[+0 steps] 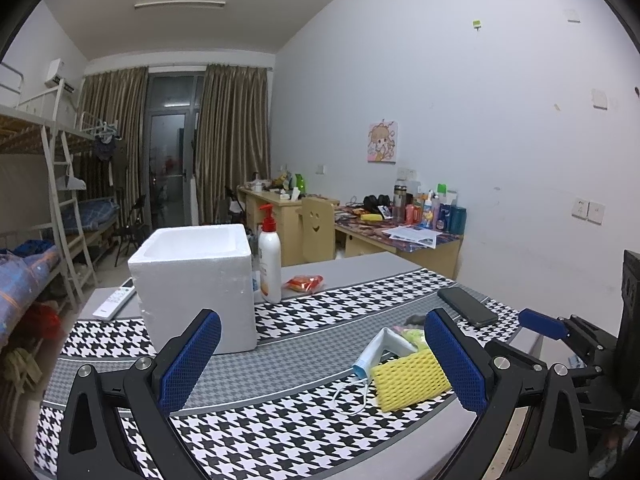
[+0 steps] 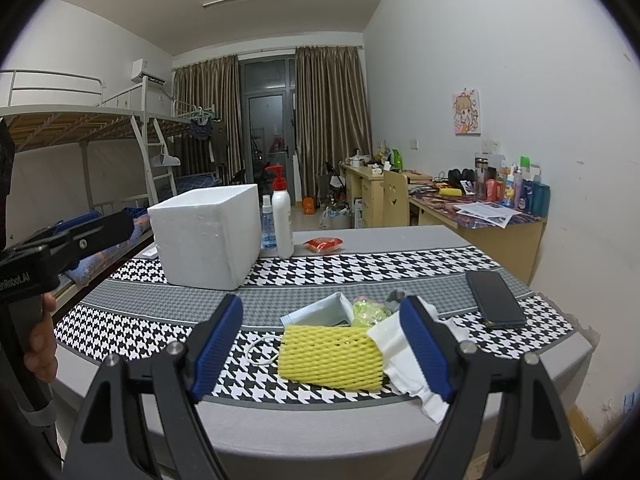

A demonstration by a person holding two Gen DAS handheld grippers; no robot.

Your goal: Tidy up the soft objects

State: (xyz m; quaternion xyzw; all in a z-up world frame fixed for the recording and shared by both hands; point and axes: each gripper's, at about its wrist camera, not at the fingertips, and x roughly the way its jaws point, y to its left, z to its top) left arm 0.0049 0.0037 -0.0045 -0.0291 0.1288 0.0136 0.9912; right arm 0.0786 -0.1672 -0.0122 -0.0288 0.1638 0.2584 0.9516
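Both tongs stand wide open with nothing between their blue pads. Just ahead of the right tongs point(image 2: 322, 342), framed by its fingers, lies a yellow foam net point(image 2: 330, 358) at the near edge of the table point(image 2: 280, 432), with a face mask point(image 2: 320, 312) behind it and a white tissue point(image 2: 404, 356) just beside the right finger. From the left tongs point(image 1: 322, 354) the same pile sits off toward its right finger, while a white foam box point(image 1: 196, 280) stands ahead to the left. Judged from this, the step is a first pick: the right tongs should come forward over the net, close gently across its middle, and lift clear of the mask loop. The phone point(image 2: 496, 300) farther right should be left alone.
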